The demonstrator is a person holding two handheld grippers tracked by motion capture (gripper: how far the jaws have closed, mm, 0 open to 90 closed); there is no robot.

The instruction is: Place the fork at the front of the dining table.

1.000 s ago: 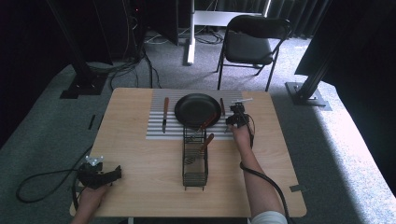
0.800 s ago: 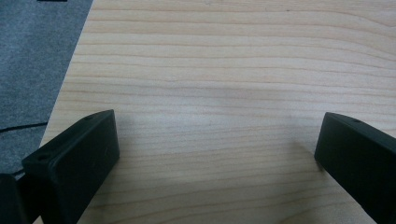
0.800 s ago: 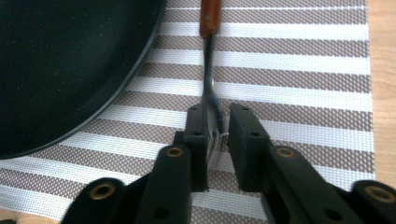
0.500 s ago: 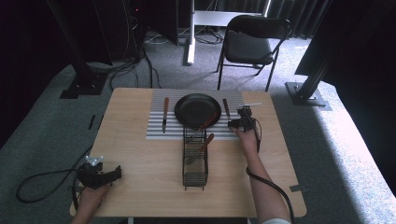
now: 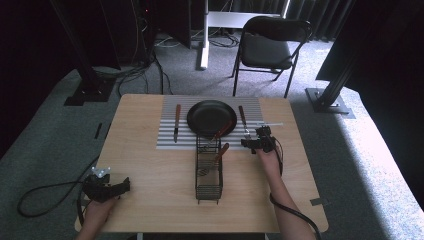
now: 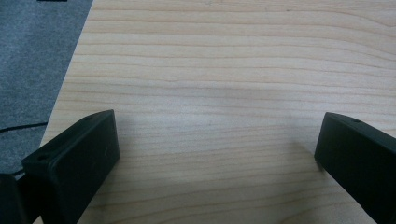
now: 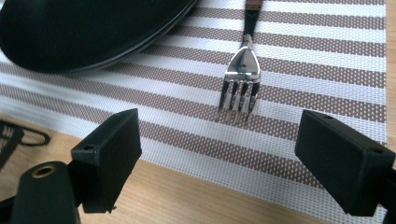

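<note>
**A:** What's seen around the right claw (image 7: pixel 219 154)? Jaws look spread wide, nothing pinched between them.

**B:** Yep, they've just been opening, and the gap is bare. The fork (image 7: pixel 240 88) is lying flat on the striped placemat (image 7: pixel 327 70) just ahead of the jaws, apart from them, shiny metal tines pointed toward the camera, the neck running into a dark handle. In the high view the fork (image 5: pixel 243 121) is laid lengthwise just right of the black plate (image 5: pixel 212 117), with the right claw (image 5: pixel 256 141) hovering right at its near end.

**A:** Placemat texture?

**B:** Woven mesh, brown and white bands, tiny holes all over. The plate (image 7: pixel 84 32) is round, glossy black, with a stepped rim resting on the mat.

**A:** And the rest of the surface (image 5: pixel 150 190)?

**B:** Pale wood with fine grain. A brown-handled knife (image 5: pixel 176 121) is laid left of the plate, and a black wire cutlery basket (image 5: pixel 209 170) sits in front of it with two brown handles sticking out.

**A:** Left claw (image 5: pixel 107 186)?

**B:** Parked at the near left corner, jaws spread apart over bare wood (image 6: pixel 219 93), nothing grasped.
</note>
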